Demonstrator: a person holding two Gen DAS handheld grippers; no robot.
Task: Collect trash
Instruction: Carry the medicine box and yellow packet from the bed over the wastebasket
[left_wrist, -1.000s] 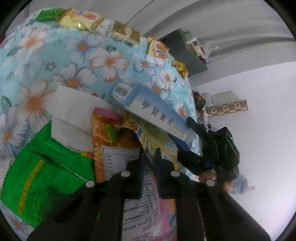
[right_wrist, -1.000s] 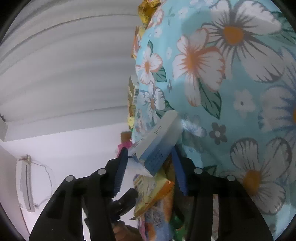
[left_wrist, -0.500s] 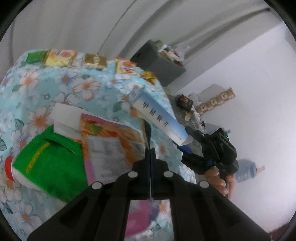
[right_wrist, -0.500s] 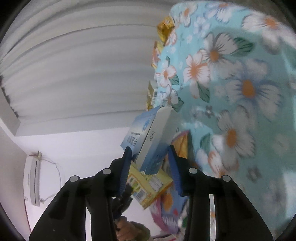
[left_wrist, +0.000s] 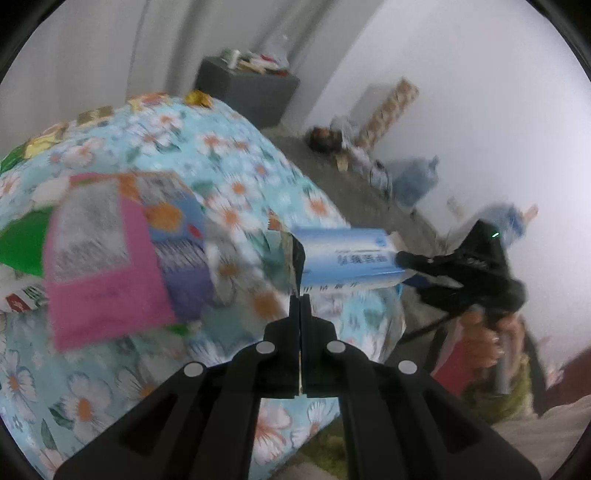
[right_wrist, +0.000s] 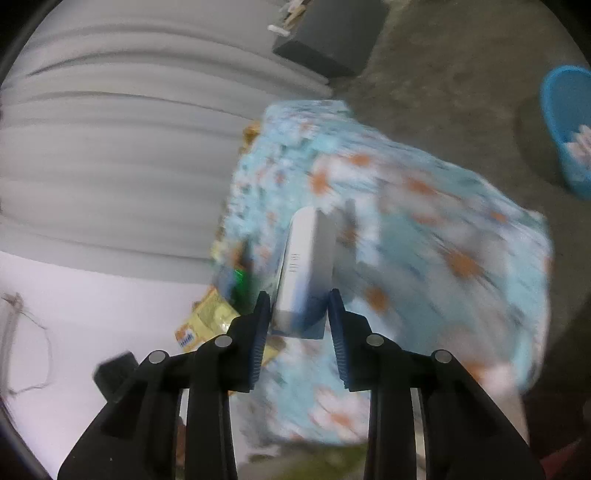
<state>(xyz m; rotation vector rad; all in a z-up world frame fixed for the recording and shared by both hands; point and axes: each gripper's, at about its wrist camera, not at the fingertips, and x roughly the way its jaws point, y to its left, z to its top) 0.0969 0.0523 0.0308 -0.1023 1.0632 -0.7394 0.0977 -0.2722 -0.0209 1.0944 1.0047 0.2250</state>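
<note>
Right claw (right_wrist: 299, 314): mine, its jaws have just been closing and now clamp one blue-and-white box (right_wrist: 308, 273) by its near end.
Box axis: long side runs straight out ahead of my fingers, over the flowered table (right_wrist: 461, 236).
Left claw (left_wrist: 300, 306): pinched tight on one thin wrapper (left_wrist: 293, 258), edge-on.
Blue bin (right_wrist: 567, 125): one, on the floor up-right of the box; my right hand looks nearer.
Count: three or four wrappers left on the cloth, blurred.
</note>
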